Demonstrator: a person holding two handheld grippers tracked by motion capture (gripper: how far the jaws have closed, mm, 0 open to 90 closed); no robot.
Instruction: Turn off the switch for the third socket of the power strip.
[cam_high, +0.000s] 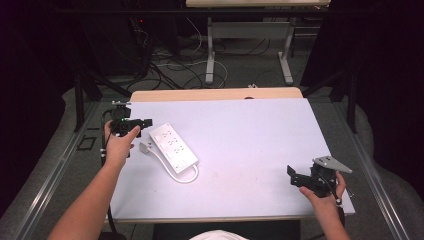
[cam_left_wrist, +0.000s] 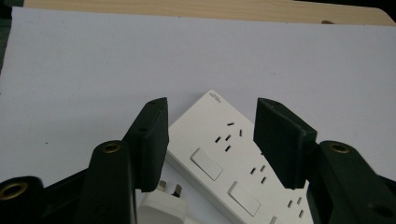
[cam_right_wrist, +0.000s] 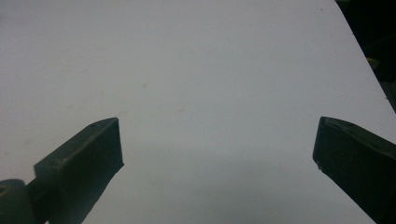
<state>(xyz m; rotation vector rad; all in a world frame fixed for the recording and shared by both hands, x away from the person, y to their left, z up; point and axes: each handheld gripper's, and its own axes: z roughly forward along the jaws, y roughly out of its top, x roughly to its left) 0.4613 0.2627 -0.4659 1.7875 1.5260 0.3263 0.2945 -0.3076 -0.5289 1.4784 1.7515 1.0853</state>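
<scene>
The left gripper (cam_left_wrist: 210, 135) hangs just above the power strip (cam_left_wrist: 224, 158), jaws half open, gripping nothing. The right gripper (cam_right_wrist: 217, 154) stands wide open over the bare table (cam_right_wrist: 187, 70).

The power strip (cam_high: 173, 145), its plug (cam_high: 145, 147) and cord are white. The grippers are black. The table (cam_high: 250, 135) is pale lavender-white, edged in light wood.

**Room and surroundings: dark enclosure, one lit worktop**

A white sheet (cam_high: 240, 150) covers a wooden table (cam_high: 215, 94). Beyond it, tangled cables (cam_high: 170, 65) lie on grey floor beside a metal desk frame (cam_high: 247, 45). Black walls close both sides. Light falls from above.
</scene>
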